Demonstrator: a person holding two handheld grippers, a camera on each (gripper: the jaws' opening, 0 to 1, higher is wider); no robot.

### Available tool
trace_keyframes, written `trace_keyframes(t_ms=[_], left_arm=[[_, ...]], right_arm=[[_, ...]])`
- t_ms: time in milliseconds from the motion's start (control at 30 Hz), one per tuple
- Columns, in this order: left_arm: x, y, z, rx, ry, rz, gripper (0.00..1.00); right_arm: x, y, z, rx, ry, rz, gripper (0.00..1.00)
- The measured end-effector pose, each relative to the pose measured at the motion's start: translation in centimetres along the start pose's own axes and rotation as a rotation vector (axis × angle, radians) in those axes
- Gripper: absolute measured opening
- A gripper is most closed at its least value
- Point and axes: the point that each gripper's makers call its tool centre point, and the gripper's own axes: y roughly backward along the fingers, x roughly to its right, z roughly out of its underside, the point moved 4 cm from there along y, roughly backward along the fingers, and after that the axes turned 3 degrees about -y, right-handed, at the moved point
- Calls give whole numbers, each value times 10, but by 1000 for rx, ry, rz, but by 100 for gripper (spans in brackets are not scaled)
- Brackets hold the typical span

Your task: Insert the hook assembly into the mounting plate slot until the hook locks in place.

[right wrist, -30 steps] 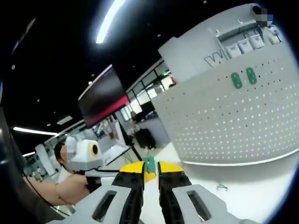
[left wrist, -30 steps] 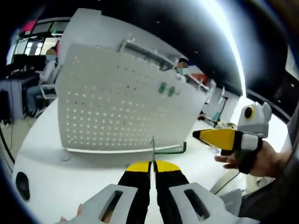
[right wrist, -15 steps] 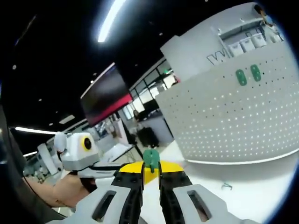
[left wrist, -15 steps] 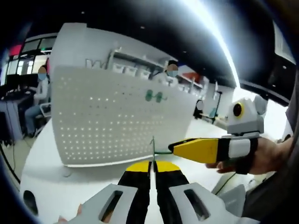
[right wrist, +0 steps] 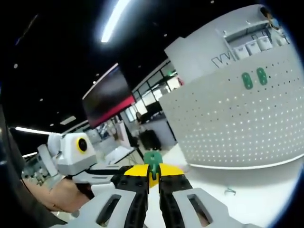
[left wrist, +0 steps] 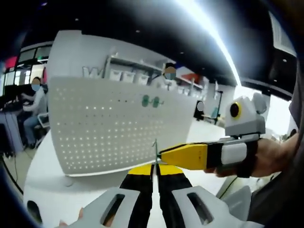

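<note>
My left hand-held gripper [left wrist: 155, 172] clenched on thin metal hook [left wrist: 156, 151] | my right hand-held gripper [right wrist: 152, 176] grasping green hook piece [right wrist: 153, 159] | white pegboard [left wrist: 114, 126] upright on counter [left wrist: 45, 166], two green pegs [left wrist: 151, 100] near its top edge

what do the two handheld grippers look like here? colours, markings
Left gripper: black jaws, yellow tips, pale grey slotted frames. Right gripper is built the same. Seen from the left gripper view, its yellow wedge jaw runs into black and white bands.

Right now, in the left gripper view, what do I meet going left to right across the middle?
Seated person → pegboard → thin metal piece in the left tongs → right tongs → hand holding them.
</note>
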Motion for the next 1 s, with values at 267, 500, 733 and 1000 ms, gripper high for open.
trace_keyframes(t_ms=[267, 500, 733, 1000], left_arm=[[2, 0, -2, 11, -15, -2, 2], [2, 0, -3, 19, -8, -3, 2], [2, -1, -5, 23, -31, 1, 3], [3, -2, 0, -7, -40, 30, 12]], right_arm=[[-1, -1, -2, 13, 9, -2, 1], [-2, 0, -3, 23, 17, 0, 1], [-2, 0, -4, 30, 22, 1, 0], [0, 0, -5, 21, 69, 11, 0]])
